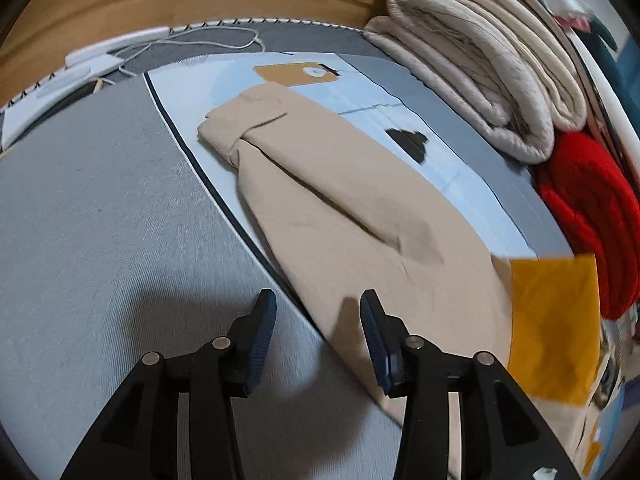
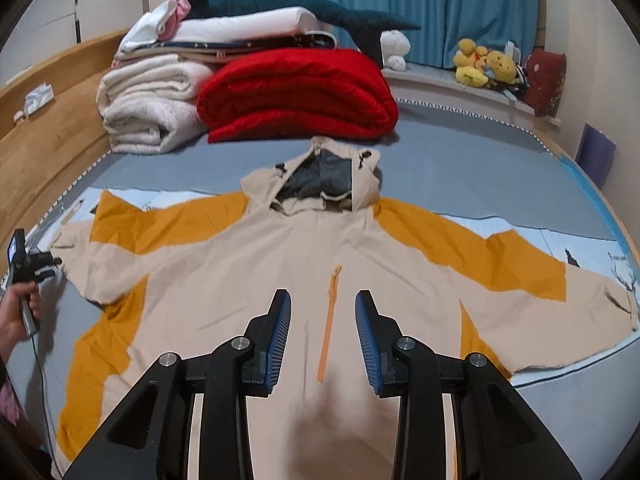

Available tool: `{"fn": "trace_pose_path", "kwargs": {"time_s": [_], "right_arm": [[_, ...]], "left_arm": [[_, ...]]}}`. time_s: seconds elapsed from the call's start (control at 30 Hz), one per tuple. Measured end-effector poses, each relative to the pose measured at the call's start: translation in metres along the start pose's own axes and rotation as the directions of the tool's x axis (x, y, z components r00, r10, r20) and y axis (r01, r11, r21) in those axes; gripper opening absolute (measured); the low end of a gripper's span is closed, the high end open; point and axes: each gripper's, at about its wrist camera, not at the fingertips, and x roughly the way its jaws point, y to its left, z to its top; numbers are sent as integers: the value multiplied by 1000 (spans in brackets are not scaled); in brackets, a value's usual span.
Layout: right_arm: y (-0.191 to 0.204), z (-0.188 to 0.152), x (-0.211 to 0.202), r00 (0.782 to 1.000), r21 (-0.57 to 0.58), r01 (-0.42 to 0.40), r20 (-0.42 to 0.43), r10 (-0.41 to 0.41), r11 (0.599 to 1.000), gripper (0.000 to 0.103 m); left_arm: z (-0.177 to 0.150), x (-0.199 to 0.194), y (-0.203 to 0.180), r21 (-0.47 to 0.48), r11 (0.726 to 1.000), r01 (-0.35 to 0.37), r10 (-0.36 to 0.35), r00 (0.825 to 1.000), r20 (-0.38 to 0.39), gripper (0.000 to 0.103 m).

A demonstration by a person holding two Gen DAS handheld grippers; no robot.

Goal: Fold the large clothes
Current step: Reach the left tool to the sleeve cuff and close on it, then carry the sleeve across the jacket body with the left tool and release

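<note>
Jacket (image 2: 248, 280), hooded, beige w/ orange panels, lies front-up on the bed (image 2: 460, 168), sleeves spread to both sides, hood (image 2: 320, 176) toward the stacked bedding. This flat, spread layout likely serves as start config for folding: no fold made yet. An orange zip (image 2: 330, 320) runs down the chest centre. Fabric looks thin and smooth w/ light creases.

Right gripper (image 2: 322, 320) hangs above the chest, approx. on the centreline, fingers wide apart, holding nothing.

Left gripper (image 1: 316, 320) sits at the end of one beige sleeve (image 1: 340, 208), fingers wide apart, nothing between them; one finger is over the sleeve edge, the other over the grey bed cover. Probable intent: pick up this sleeve for an inward fold.

Red folded quilt (image 2: 296, 92) and cream blankets (image 2: 148, 108) sit beyond the hood, apart from the sleeves.
</note>
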Motion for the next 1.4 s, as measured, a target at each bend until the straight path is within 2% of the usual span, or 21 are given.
{"fn": "trace_pose_path", "kwargs": {"time_s": [0.1,0.2,0.23,0.27,0.3,0.37,0.43,0.57,0.7,0.8,0.87,0.97,1.0,1.03,1.07,1.1,1.13,1.17,1.23,1.27,1.4], "right_arm": [[-2,-3,10,999,10,1,-32,0,1000,35],[-4,-6,18,998,16,5,-62,-4,1000,35],[-4,-6,20,997,13,11,-70,-10,1000,35],[-4,-7,22,997,10,18,-77,-17,1000,35],[-4,-7,24,996,9,23,-84,-22,1000,35],[-6,-7,26,995,17,23,-97,-21,1000,35],[-9,-8,27,994,36,18,-111,-14,999,34],[-15,-8,28,990,80,4,-143,8,997,20],[-23,-5,22,988,130,1,-151,18,992,20],[-26,-3,18,986,165,-9,-163,36,986,20],[-27,-2,14,985,178,-11,-169,41,984,20],[-28,-1,5,987,180,-9,-159,38,984,20],[-29,-2,2,987,179,-6,-155,34,984,20],[-29,-3,-1,988,178,-4,-152,31,984,20],[-30,-4,-4,988,177,-3,-150,30,984,20],[-31,-6,-7,989,177,1,-149,26,984,20],[-32,-8,-9,988,177,5,-150,22,984,20],[-34,-11,-10,988,180,9,-153,19,984,21],[-37,-17,-10,985,200,14,-169,21,980,21],[-40,-21,-10,983,223,12,-180,29,975,21],[-42,-32,-13,982,268,6,-184,45,963,21]], "left_arm": [[8,8,7,-58,998,26,-26,1000,4,40],[9,13,0,-40,999,4,-4,1000,5,38],[9,14,-5,-26,1000,-13,13,1000,2,32],[11,16,-7,-20,1000,-4,4,1000,-6,6],[12,15,-10,-27,999,17,-17,1000,-16,0],[16,4,-15,-36,999,18,-18,1000,18,0],[21,-21,-34,-2,1000,-3,3,997,72,0],[23,-88,-80,70,996,50,-62,982,177,0],[-5,-160,-143,160,972,171,-203,955,216,0],[-47,-203,-197,261,931,254,-308,931,194,0],[-82,-222,-233,351,884,307,-379,912,155,0],[-149,-237,-287,499,773,393,-477,877,48,0],[-177,-235,-304,544,715,439,-513,858,-19,0],[-196,-229,-315,560,678,476,-527,846,-81,0],[-216,-214,-326,542,651,531,-522,832,-189,0],[-237,-190,-336,483,640,598,-488,801,-346,4],[-255,-167,-342,419,648,636,-434,760,-484,11],[-264,-152,-343,396,671,627,-374,747,-550,11],[-266,-142,-335,398,714,576,-309,770,-558,12],[-258,-141,-325,381,738,556,-312,783,-539,15],[-221,-144,-303,279,805,523,-350,799,-488,21]]}}
